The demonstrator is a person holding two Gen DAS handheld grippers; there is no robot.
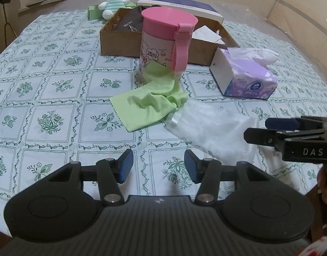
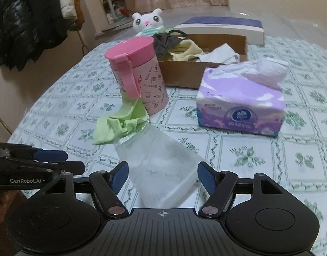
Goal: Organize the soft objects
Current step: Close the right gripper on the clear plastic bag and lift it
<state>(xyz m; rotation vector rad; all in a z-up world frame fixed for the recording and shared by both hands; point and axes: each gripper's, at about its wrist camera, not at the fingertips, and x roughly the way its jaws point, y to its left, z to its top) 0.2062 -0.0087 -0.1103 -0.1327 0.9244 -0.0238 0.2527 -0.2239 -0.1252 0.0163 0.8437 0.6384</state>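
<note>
Both tongs are hovering spread: left gripper point(image 1: 158, 166) over bare tablecloth point(image 1: 57, 98), right gripper point(image 2: 162, 176) straddling the clear bag point(image 2: 163, 166), whose long axis is pointing toward the green cloth point(image 2: 120, 125).

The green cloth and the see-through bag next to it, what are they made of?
The green cloth looks like thin, smooth fabric, maybe microfiber: it drapes in soft folds and has zigzag-cut edges. The see-through bag looks like thin plastic film: the tablecloth pattern shows through it, a bit cloudy, and it seems to have a zip strip at its mouth.
</note>
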